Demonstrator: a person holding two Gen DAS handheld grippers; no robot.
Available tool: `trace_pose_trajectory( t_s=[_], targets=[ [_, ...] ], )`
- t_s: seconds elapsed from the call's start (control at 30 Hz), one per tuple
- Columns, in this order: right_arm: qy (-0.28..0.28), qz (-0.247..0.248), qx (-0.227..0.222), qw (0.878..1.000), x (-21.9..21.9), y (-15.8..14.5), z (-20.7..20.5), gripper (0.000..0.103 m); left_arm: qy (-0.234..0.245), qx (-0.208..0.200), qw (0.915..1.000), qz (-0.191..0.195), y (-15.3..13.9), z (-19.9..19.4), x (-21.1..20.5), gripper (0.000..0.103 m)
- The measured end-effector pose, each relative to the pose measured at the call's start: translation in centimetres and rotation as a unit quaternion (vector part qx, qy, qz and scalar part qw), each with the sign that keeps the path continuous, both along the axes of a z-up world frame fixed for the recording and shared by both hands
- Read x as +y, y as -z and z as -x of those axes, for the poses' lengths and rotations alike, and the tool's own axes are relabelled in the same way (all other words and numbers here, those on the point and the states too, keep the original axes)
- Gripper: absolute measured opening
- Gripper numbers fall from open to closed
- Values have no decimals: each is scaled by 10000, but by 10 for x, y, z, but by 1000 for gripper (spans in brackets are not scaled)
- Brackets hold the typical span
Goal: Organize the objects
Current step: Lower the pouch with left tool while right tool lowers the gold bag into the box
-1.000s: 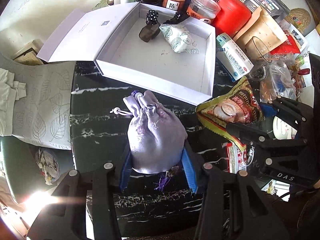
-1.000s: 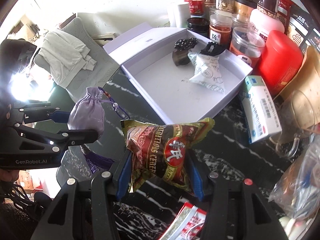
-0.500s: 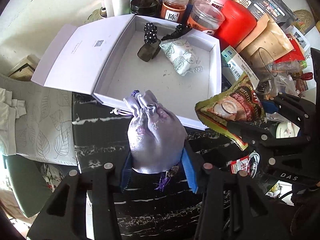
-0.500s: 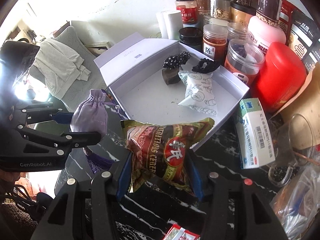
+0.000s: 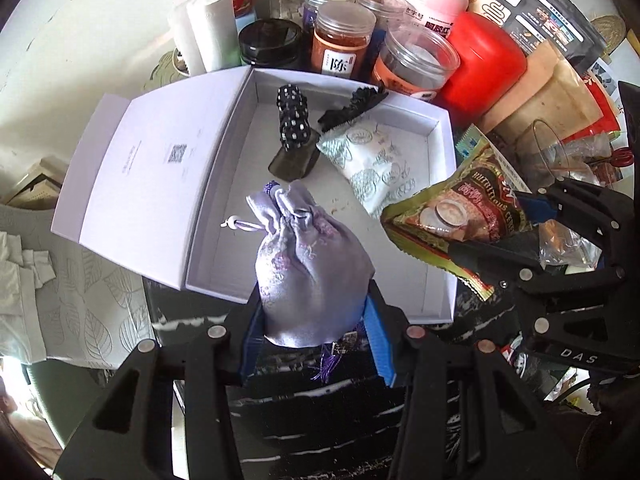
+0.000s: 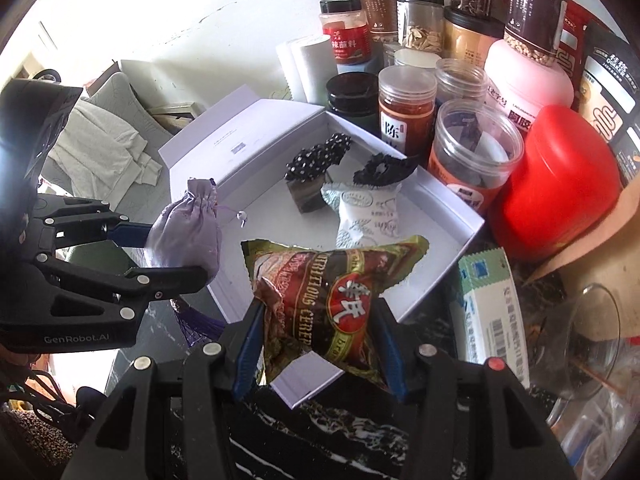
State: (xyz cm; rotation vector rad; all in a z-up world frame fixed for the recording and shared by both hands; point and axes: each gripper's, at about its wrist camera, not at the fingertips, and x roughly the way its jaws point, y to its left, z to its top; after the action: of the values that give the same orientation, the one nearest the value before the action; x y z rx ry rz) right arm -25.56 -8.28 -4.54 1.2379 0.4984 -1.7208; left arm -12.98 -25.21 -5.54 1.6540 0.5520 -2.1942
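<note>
My left gripper (image 5: 314, 322) is shut on a lilac drawstring pouch (image 5: 308, 264) and holds it over the near edge of the open white box (image 5: 436, 124). My right gripper (image 6: 320, 344) is shut on a brown and gold cereal packet (image 6: 328, 292), held over the box's near right corner. The pouch (image 6: 188, 232) and left gripper (image 6: 160, 252) show at the left of the right wrist view. Inside the box (image 6: 460, 232) lie a black dotted hair clip (image 5: 294, 120), a black scrunchie (image 5: 352, 102) and a pale green sachet (image 5: 372, 164).
Jars (image 5: 342, 42), a red canister (image 5: 484, 62) and bags crowd behind the box. A medicine carton (image 6: 486, 300) and a glass mug (image 6: 588, 340) stand at its right. The box lid (image 5: 144, 176) lies open to the left. The black marble table (image 5: 320, 420) is below.
Both grippers have moved forward with their loads, from above the marble in front of the box to over the box's near edge.
</note>
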Motion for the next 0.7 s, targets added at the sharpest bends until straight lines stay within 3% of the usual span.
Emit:
trace_pose_trajectory(
  t_s=[0.37, 0.7],
  targets=[
    [101, 109, 95, 9998, -27, 4, 29, 53, 142, 149, 9994, 271, 3, 36, -31, 44],
    [202, 137, 98, 9997, -45, 16, 48, 53, 143, 146, 9994, 283, 22, 49, -45, 44]
  ],
)
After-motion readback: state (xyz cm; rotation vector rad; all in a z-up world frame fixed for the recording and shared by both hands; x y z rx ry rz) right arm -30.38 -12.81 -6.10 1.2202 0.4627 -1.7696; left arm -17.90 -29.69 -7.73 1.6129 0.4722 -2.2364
